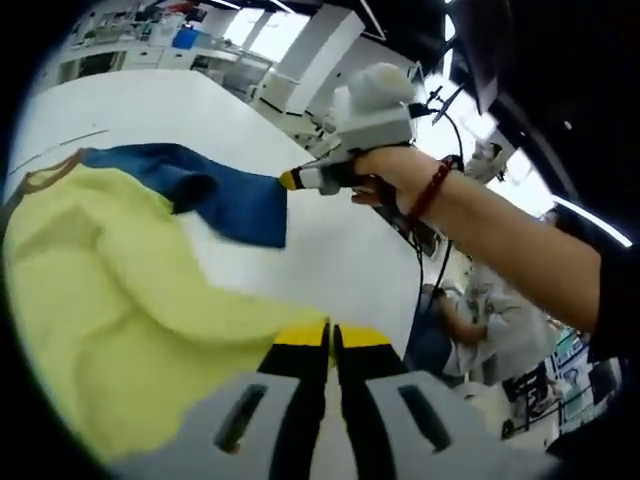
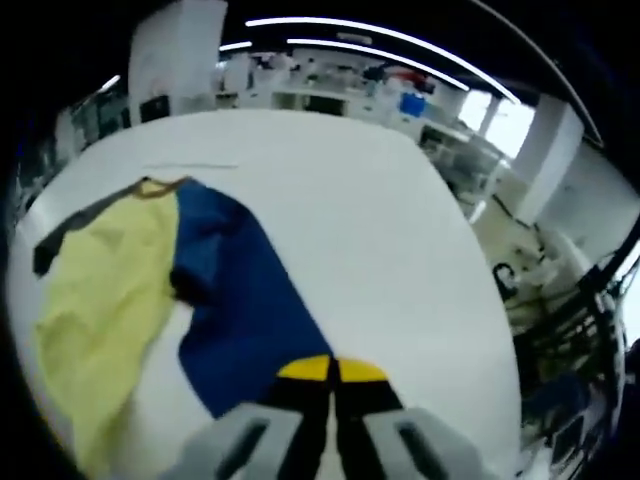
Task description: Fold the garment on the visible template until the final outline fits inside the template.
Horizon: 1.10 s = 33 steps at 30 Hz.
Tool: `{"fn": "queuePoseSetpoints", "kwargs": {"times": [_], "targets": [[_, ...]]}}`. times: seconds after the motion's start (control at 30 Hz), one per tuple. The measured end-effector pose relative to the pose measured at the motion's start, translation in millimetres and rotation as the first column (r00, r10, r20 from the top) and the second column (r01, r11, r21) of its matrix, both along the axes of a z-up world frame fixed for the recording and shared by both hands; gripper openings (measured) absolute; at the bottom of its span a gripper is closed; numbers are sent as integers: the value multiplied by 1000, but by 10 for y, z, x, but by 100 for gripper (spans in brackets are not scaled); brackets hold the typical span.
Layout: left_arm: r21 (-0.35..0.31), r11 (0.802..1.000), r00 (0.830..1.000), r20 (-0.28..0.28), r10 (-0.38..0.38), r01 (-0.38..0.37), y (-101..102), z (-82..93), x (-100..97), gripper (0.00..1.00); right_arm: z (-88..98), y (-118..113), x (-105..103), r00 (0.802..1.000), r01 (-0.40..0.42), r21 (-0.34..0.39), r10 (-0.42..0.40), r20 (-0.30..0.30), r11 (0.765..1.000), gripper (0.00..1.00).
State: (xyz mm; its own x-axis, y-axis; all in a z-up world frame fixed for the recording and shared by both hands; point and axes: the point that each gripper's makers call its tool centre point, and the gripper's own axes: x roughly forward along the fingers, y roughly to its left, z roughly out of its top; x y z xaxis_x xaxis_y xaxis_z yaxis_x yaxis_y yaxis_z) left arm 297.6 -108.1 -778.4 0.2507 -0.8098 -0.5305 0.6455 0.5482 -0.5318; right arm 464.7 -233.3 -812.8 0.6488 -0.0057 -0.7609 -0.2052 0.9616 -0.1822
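Garment point(image 2: 150, 290) is lying limp on your worktop point(image 2: 380, 250). Both tools point(image 1: 331, 335) point(image 2: 331, 368) are pinching its soft edges; keep gripping hems.

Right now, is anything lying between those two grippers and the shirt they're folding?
Nothing visible does. Both grippers are already at the shirt: the left gripper is closed on its yellow edge, and the right gripper is closed on the blue edge. Around the shirt the white table shows bare.
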Motion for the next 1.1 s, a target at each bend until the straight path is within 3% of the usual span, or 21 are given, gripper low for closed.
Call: {"fn": "queuePoseSetpoints", "kwargs": {"times": [0.37,0.6,0.73,0.83,0.93,1.1], "targets": [[44,999,1000,-19,-9,10,-193,-222,-69,0,-29,-254,249,999,36,-40,-35,16,999,0],[72,997,999,16,-34,32,-197,-294,-84,0,-28,-290,313,997,69,-34,-67,31,997,0],[73,995,993,91,-81,74,-207,-236,-107,7,-23,-254,313,995,89,-1,-89,37,996,1],[77,993,985,142,-100,90,-205,-178,-116,23,0,-211,299,994,100,17,-100,38,995,17],[81,993,980,171,-98,85,-158,-131,-102,35,43,-111,271,996,79,48,-81,43,996,23],[67,994,977,190,-97,86,-62,-66,-54,40,84,85,164,999,41,98,-44,31,994,42]]}}
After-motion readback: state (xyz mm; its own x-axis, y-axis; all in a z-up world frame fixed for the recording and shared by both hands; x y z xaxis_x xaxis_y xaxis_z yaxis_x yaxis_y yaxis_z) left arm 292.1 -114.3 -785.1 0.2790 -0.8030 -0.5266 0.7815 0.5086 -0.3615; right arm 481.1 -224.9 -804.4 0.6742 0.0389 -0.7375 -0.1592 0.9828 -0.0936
